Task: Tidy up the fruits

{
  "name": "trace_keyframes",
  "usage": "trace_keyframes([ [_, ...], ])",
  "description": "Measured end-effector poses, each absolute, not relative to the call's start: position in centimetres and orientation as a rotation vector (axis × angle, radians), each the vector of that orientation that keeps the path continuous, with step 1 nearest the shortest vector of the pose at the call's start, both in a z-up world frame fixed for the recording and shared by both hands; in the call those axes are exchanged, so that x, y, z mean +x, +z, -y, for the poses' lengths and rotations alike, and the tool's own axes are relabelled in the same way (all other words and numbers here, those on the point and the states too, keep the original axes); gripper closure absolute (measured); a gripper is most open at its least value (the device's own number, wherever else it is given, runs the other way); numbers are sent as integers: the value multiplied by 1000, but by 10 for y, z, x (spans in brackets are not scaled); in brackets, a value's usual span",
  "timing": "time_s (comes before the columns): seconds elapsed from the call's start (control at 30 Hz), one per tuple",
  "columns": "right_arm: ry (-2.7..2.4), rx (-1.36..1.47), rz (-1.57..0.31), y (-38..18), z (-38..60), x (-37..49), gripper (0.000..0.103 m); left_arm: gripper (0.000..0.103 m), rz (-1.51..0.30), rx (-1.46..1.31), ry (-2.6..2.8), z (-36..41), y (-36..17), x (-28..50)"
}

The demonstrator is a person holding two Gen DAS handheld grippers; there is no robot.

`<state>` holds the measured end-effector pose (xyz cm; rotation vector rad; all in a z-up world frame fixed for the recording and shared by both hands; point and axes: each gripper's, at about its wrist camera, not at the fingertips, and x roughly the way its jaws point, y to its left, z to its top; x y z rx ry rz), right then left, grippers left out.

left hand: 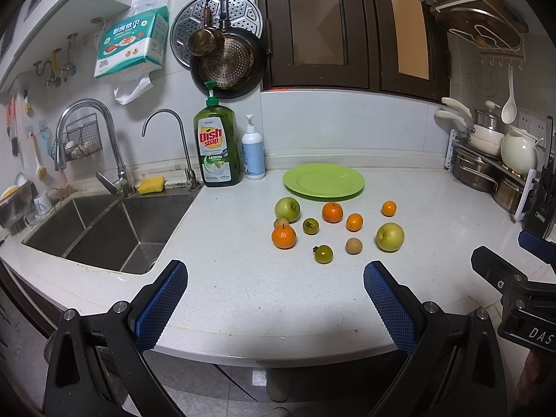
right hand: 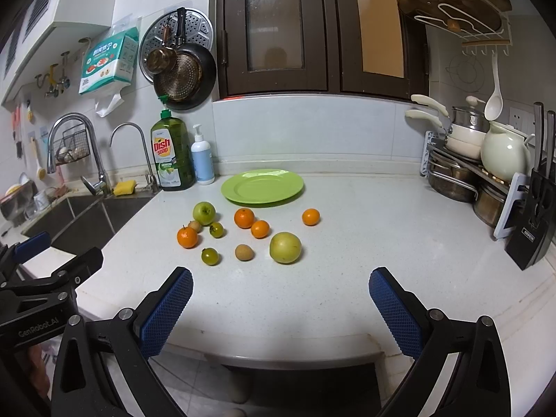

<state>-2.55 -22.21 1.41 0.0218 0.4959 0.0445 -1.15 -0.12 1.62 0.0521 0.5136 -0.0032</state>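
An empty green plate (left hand: 323, 180) (right hand: 262, 186) lies near the back of the white counter. In front of it lie loose fruits: two green apples (left hand: 287, 209) (left hand: 390, 237), several small oranges (left hand: 332, 212) (left hand: 284, 236), two green tomatoes (left hand: 323, 253) and two brown longans (left hand: 353, 245). In the right wrist view the big apple (right hand: 285, 247) is nearest. My left gripper (left hand: 275, 297) is open and empty above the counter's front edge. My right gripper (right hand: 280, 304) is open and empty, to the right of the left one.
A steel sink (left hand: 104, 229) with two taps is at the left. A dish soap bottle (left hand: 217, 149) and a white pump bottle (left hand: 253, 151) stand behind the fruits. A pot rack (right hand: 465, 170) and a knife block (right hand: 535, 215) stand at the right.
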Motion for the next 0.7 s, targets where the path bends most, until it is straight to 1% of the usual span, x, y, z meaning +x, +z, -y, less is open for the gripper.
trace_keyframes([
  [0.7, 51, 18, -517, 11, 221, -15, 1, 0, -529, 55, -6, 3, 12, 2],
])
